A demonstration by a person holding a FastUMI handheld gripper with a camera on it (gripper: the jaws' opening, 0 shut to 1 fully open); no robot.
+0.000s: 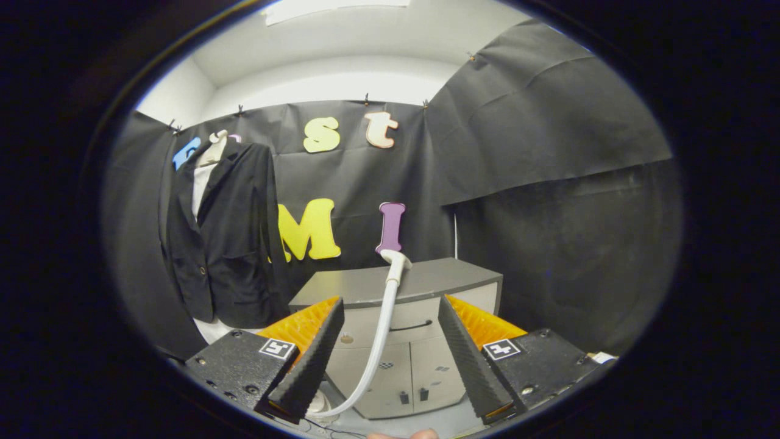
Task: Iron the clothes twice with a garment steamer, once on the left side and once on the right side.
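A black jacket (222,238) over a white garment hangs on a hanger against the booth wall, well beyond and to the left of my fingers. The white garment steamer head (396,263) rests on top of a grey cabinet (426,277). Its white hose (378,341) curves down in front of the cabinet to a base partly hidden behind my left finger. My gripper (390,317) is open, with the hose showing in the gap between the two fingers (314,353). Nothing is held.
The grey cabinet has a drawer and two doors (411,372) facing me. Black cloth covers the walls all round. A fingertip of a person (420,434) shows just below the fingers. A thin dark cable (323,427) lies on the floor near the steamer base.
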